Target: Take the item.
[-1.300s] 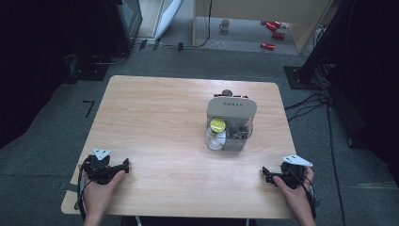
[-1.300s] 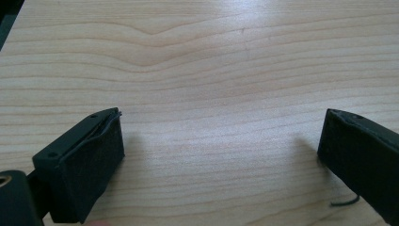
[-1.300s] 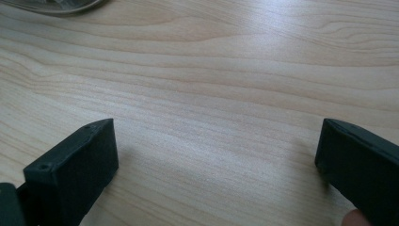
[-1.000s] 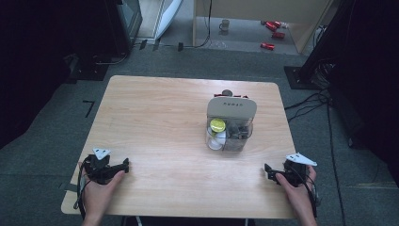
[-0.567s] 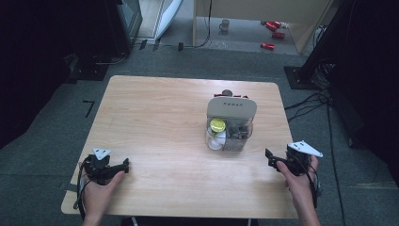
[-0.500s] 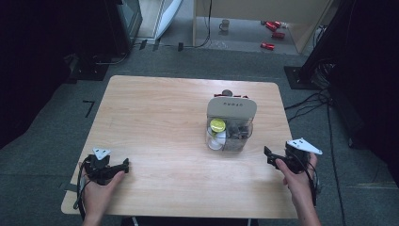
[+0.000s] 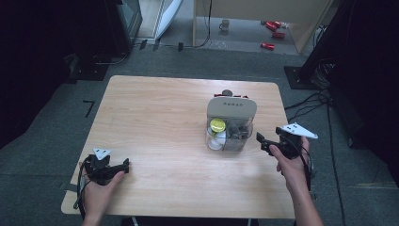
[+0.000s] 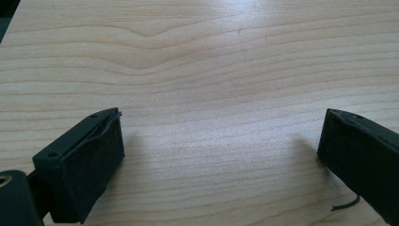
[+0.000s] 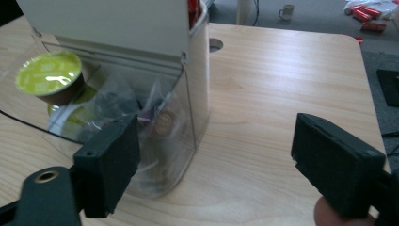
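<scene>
Clear lidded canister, mine to take by its side walls.

The canister [image 7: 229,123] stands right of centre on the worktop [image 7: 155,117], nearer the right edge, its pale lid [image 9: 113,21] up. I judge it light, rigid and slick, a green-topped capsule [image 9: 48,71] and loose packets inside, so I'd grip low across the clear walls. My right tool [image 7: 273,144], just beside it, has just been closing yet stands wide with nothing between. My left tool [image 7: 112,168] rests wide open and empty near the front-left corner.

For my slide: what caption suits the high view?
Right tool nears clear container of coffee capsules.
</scene>
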Demonstrator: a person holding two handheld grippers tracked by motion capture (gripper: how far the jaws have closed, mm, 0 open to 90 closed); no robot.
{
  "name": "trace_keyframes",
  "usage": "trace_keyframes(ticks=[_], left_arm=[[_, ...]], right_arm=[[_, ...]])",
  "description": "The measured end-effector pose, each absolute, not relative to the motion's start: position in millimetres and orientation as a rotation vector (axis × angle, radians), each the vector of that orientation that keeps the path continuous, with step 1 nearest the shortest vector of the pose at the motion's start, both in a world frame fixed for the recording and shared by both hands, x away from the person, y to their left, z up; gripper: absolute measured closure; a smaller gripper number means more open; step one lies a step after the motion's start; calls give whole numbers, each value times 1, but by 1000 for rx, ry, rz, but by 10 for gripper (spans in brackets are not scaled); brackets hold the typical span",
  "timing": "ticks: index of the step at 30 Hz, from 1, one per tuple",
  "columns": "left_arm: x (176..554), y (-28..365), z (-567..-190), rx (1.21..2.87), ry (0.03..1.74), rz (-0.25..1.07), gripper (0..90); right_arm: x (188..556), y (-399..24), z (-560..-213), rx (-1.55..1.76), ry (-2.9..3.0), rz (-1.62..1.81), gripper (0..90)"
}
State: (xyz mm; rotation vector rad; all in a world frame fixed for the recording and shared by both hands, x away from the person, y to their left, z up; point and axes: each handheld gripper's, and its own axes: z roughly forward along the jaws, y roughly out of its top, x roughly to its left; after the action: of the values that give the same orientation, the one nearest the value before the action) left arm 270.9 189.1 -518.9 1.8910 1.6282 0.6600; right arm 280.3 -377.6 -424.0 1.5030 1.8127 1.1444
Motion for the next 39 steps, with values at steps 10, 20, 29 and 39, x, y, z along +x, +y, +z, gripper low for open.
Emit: trace_keyframes(ticks=[10, 20, 29, 39], left_arm=[[271, 189, -519, 1891, 1628, 660, 11], [271, 189, -519, 1904, 1617, 656, 11], [271, 189, -519, 1904, 1611, 652, 11], [271, 189, -519, 1908, 1606, 654, 11]], right_arm=[[297, -361, -413, 1479, 1798, 1192, 274], [313, -342, -410, 1465, 1808, 1207, 379], [325, -336, -396, 1421, 1792, 1216, 410], [332, -335, -380, 1371, 1780, 1253, 403]])
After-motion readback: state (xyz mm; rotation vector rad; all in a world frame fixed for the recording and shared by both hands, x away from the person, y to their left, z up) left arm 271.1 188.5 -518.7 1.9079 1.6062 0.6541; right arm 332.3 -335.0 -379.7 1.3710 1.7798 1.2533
